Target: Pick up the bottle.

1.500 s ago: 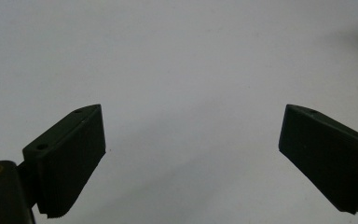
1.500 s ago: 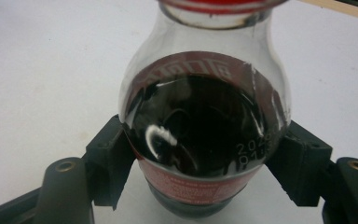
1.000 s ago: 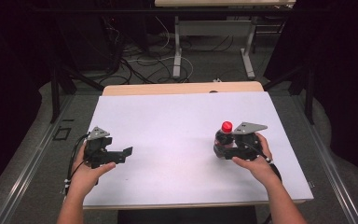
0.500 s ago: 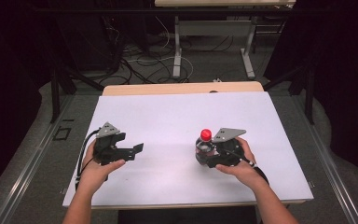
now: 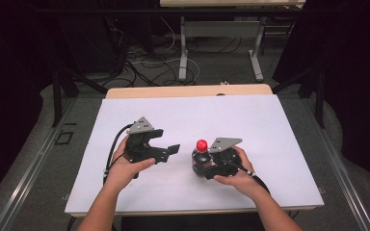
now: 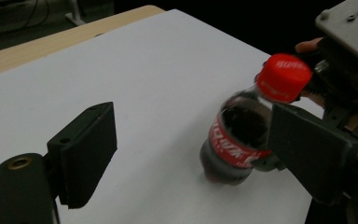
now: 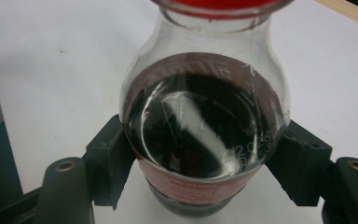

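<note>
A small cola bottle (image 5: 201, 153) with a red cap and red label stands on the white table top (image 5: 231, 115), right of centre. My right gripper (image 5: 198, 166) is shut on its body, a pad (image 7: 108, 157) pressing each side of the bottle (image 7: 205, 126). My left gripper (image 5: 167, 140) hovers just left of it, pointing toward it. It is open; its jaws have just closed a little and nothing is between them. In the left gripper view the bottle (image 6: 237, 136) stands tilted just ahead of the left gripper (image 6: 186, 126), beside the right-hand jaw.
A wooden strip (image 5: 188, 90) runs along the table's far edge. Behind it are table legs and cables (image 5: 173, 57) on the dark floor. White surface lies free at the far left and far right of the table.
My right gripper has carried the bottle leftward toward the table's middle. My left gripper has moved right and risen, coming close to the bottle.
</note>
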`<state>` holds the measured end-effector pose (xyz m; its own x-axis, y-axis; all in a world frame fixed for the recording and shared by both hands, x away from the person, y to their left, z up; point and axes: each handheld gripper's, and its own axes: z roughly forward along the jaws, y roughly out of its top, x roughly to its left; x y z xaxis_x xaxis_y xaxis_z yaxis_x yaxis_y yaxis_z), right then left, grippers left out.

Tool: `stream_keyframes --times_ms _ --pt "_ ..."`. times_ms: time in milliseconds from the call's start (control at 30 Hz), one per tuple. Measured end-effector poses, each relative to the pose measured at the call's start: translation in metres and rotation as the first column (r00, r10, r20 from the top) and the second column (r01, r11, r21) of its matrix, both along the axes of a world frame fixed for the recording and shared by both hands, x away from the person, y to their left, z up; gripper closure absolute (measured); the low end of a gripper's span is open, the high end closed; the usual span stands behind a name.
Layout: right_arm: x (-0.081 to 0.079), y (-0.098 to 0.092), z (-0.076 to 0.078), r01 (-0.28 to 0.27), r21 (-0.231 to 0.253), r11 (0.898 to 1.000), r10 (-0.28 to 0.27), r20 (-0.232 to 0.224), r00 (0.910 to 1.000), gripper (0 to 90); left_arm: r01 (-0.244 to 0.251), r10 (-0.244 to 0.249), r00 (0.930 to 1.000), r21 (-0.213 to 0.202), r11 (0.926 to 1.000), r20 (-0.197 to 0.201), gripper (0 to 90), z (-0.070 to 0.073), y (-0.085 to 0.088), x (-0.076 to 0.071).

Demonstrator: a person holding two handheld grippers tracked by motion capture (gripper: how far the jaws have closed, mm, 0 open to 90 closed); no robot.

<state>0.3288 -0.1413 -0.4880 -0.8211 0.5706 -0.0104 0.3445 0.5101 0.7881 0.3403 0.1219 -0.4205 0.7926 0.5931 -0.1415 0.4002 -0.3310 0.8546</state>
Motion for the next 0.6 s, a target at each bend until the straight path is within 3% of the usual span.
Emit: stream_keyframes --times_ms 67,100,233,267,367,467,533,600 --pt "0.0 0.001 -0.001 -0.011 -0.001 1.0 0.011 0.006 0.9999 29.3 0.012 -0.012 0.9998 0.003 0.9999 0.017 16.5 0.006 -0.009 -0.001" --pt "0.0 0.003 -0.001 -0.016 -0.001 1.0 0.016 0.014 0.9998 29.3 0.045 -0.045 0.9987 0.018 0.9988 0.025 18.7 0.011 -0.015 -0.001" --pt "-0.001 0.005 -0.003 -0.028 0.0 1.0 0.028 0.006 0.9996 29.3 0.098 -0.098 0.9952 0.037 0.9945 0.002 22.5 0.019 -0.025 -0.002" --pt "-0.002 0.006 -0.003 -0.036 -0.008 0.999 0.036 -0.015 0.9992 29.3 0.109 -0.109 0.994 0.042 0.9931 0.0 24.5 0.021 -0.028 -0.002" --pt "-0.003 0.007 -0.004 -0.047 0.012 0.999 0.047 -0.011 0.9988 29.3 0.144 -0.144 0.9895 0.035 0.9889 -0.003 26.3 0.023 -0.035 -0.002" --pt "-0.004 0.008 -0.002 -0.067 0.026 0.997 0.067 -0.011 0.9977 29.3 0.179 -0.179 0.9838 0.017 0.9837 -0.003 30.9 0.022 -0.042 -0.001" --pt "-0.005 0.008 -0.002 -0.078 0.036 0.996 0.078 -0.003 0.997 29.3 0.225 -0.225 0.9742 0.035 0.9737 -0.022 32.0 0.023 -0.048 -0.001" --pt "-0.005 0.008 -0.001 -0.085 0.047 0.995 0.085 -0.008 0.9963 29.3 0.238 -0.236 0.971 0.043 0.9704 -0.039 34.4 0.022 -0.049 -0.001"
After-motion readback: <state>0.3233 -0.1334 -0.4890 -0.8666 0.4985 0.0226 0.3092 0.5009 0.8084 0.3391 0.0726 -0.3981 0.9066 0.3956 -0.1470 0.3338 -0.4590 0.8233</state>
